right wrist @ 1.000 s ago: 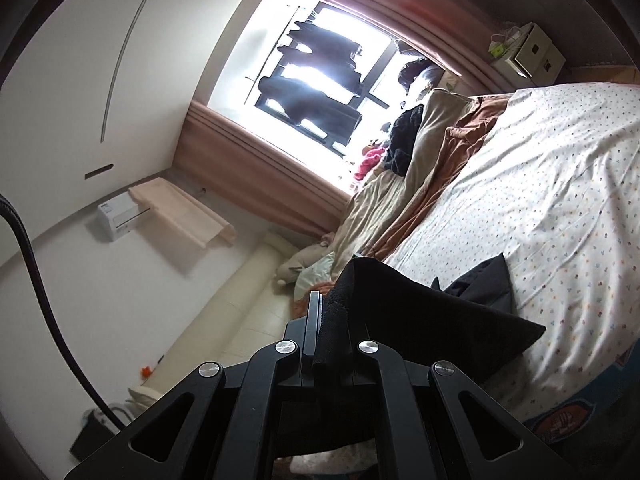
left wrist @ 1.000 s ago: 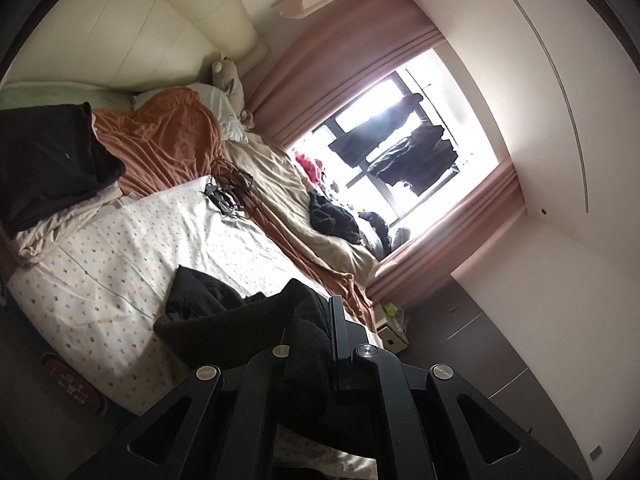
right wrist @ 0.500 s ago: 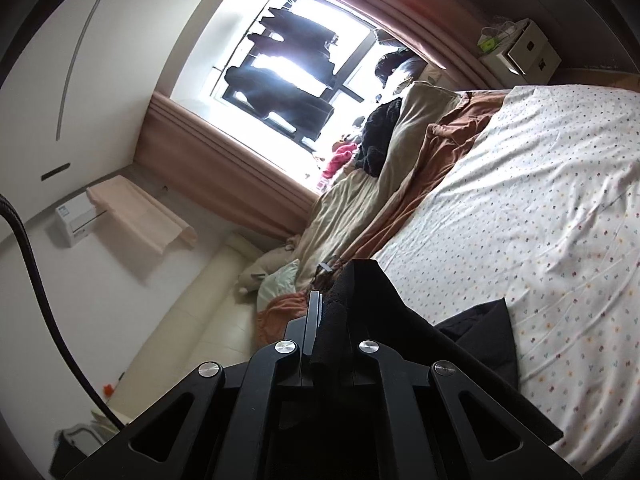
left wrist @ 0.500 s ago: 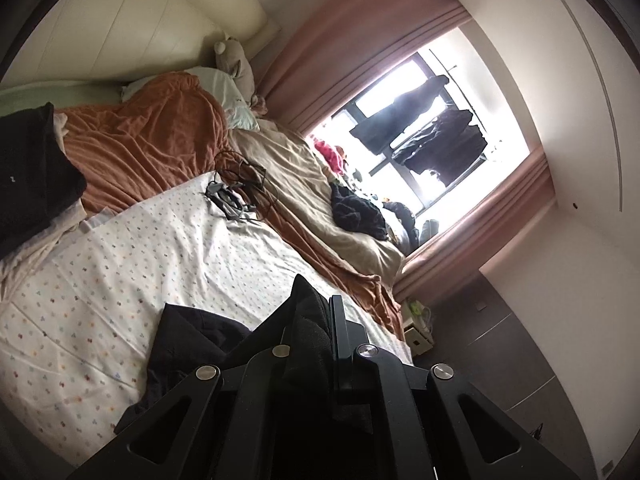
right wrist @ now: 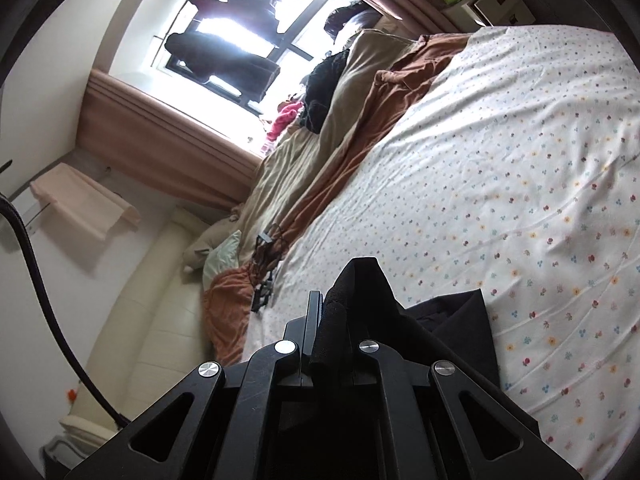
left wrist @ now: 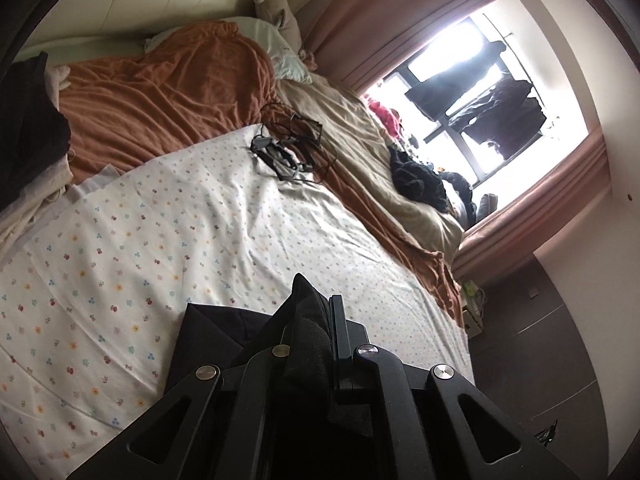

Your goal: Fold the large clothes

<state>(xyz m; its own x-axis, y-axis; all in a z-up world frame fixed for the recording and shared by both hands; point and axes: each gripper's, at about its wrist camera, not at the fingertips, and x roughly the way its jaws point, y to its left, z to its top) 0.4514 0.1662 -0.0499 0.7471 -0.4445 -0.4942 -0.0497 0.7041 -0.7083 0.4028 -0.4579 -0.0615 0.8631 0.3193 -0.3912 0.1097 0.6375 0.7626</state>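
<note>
We've got the black garment (left wrist: 308, 320) clenched in both the left gripper (left wrist: 320, 320) and the right gripper (right wrist: 332, 320), over the floral bedsheet (left wrist: 160, 220). Hanging slack might bunch there, and thin pinches could slip, spoiling our fold.

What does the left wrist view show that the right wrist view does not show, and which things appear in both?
Only the left wrist view: a dark pile at the bed's left edge and the dark floor beside the bed.
Only the right wrist view: a wall unit under a pink cover, a black cable and white boxes past the bed.
Both: the flowered sheet, orange blanket, beige quilt, cord tangle, window, and a hand-held gripper shut on the black garment.
</note>
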